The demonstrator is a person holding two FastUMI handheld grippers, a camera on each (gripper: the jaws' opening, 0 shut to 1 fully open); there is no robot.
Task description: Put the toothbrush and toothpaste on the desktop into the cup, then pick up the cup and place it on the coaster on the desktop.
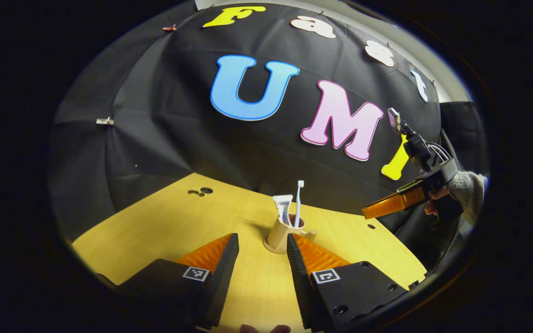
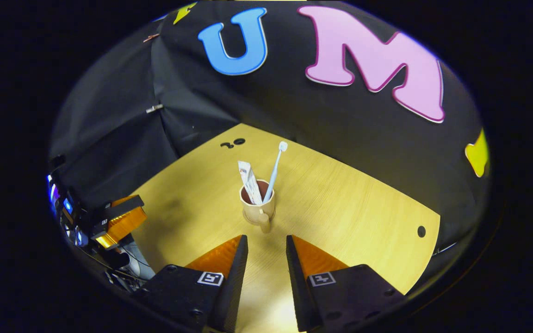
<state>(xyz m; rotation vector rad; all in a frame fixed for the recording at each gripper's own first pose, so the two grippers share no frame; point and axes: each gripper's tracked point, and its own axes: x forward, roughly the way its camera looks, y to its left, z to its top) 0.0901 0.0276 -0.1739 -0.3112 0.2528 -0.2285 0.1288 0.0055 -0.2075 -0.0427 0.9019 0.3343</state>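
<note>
Black cloth backs a pale wooden desktop (image 1: 164, 222), which carries small dark holes near its far left corner and one near its right edge. Left gripper view, left to right: left gripper (image 1: 263, 247) low in the foreground, jaws apart with bare wood between them, nothing held; cup (image 1: 279, 235), beige, standing upright just beyond the fingertips, its lower right side partly hidden behind the right-hand finger; coaster (image 1: 270, 246), a pale disc visible under the cup's base, cup resting on it; toothpaste (image 1: 283, 207), a white tube standing in the cup with its flat end up; toothbrush (image 1: 298, 203), pale, upright in the cup just right of the tube, head uppermost; right gripper (image 1: 370, 212), farther off at the right, raised above the desktop's edge, held by a hand (image 1: 433, 201) in a grey knitted sleeve (image 1: 467, 187), whether its fingers are parted cannot be told from this side. Right gripper view, left to right: left gripper (image 2: 109, 240) at the far left edge, off the table, partly seen; right gripper (image 2: 266, 245) in the foreground, jaws apart and empty; cup (image 2: 257, 210) near centre, handle toward the camera, toothpaste (image 2: 249, 181) leaning left and toothbrush (image 2: 275, 169) leaning right inside it.
</note>
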